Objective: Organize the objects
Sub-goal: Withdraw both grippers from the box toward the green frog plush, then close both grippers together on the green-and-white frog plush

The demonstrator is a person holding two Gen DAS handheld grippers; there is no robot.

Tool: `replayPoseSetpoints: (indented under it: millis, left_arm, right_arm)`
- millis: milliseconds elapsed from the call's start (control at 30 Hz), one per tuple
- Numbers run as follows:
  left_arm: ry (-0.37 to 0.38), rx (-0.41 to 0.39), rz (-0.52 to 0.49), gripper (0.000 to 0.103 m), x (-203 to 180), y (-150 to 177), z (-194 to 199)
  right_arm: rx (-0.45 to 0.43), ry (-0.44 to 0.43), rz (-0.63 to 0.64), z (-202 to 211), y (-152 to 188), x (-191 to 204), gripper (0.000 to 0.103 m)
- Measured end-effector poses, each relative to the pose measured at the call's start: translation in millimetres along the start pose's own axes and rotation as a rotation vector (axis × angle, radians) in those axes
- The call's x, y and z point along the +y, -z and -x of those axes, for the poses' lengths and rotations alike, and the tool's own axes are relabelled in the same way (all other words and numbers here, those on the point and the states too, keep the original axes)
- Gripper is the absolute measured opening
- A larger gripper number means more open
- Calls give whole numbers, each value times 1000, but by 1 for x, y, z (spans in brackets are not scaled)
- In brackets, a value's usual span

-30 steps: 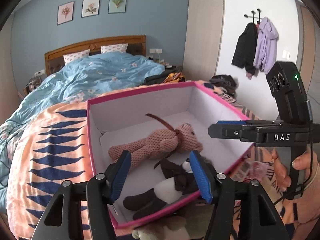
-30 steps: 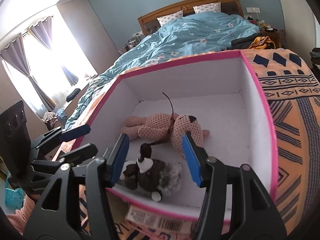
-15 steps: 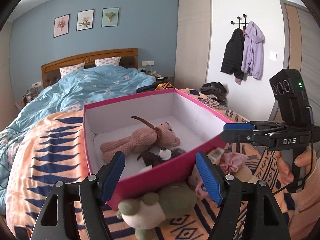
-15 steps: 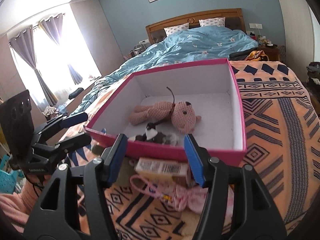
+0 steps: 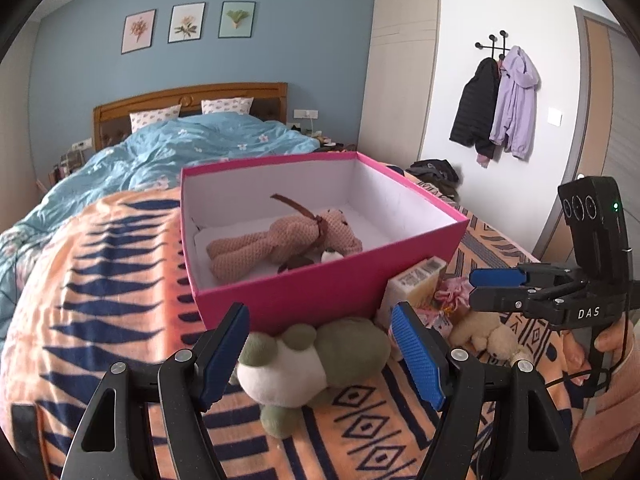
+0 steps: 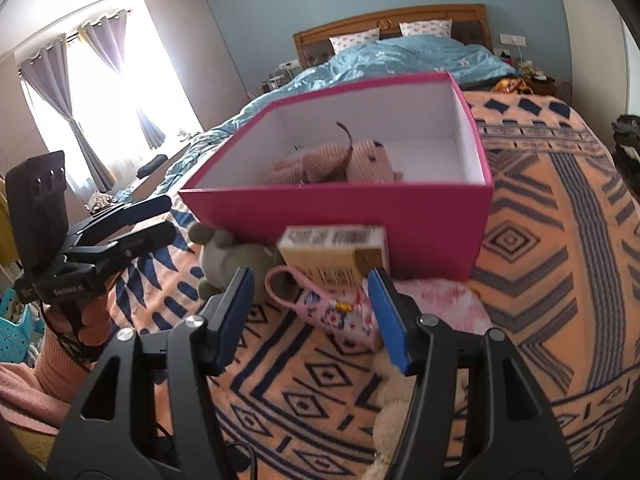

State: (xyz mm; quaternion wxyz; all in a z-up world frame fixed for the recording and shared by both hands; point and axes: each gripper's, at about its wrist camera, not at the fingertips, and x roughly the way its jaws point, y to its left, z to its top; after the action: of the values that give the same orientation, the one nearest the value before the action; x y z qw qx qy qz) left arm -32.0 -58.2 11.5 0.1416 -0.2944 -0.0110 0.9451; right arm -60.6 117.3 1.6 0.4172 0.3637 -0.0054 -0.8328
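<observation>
Just in front of the left gripper [image 5: 320, 354], basically between its wide-spread blue fingers, lies a green and white plush [image 5: 308, 364] on the orange patterned blanket [image 5: 100, 280], and nothing is gripped. Right behind it sits the pink box [image 5: 320, 292], with a pink knitted bear [image 5: 276, 242] and a dark plush [image 5: 304, 261] inside. The right gripper [image 6: 312, 312] is wide too and holds nothing; a pink pouch with a loop [image 6: 340, 312] sits between its fingers, a yellow carton [image 6: 336, 256] just past that against the box wall. A cream plush [image 5: 486, 334] lies under the right gripper, off to the left one's right.
</observation>
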Motion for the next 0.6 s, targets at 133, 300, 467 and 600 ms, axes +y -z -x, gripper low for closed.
replayPoseSetpoints:
  millis: [133, 300, 467, 600]
  left_arm:
    - [-3, 21, 23, 75, 3, 8, -4]
    - [-11, 51, 54, 75, 8, 17, -9]
    - [-29, 71, 78, 75, 15, 27, -12]
    - [-37, 89, 93, 75, 21, 33, -15]
  right_arm:
    - [17, -6, -20, -1, 10, -3, 61]
    - [44, -32, -9, -6, 19, 5, 61]
    - [72, -65, 20, -15, 25, 18, 61]
    - [89, -99, 42, -24, 27, 30, 61]
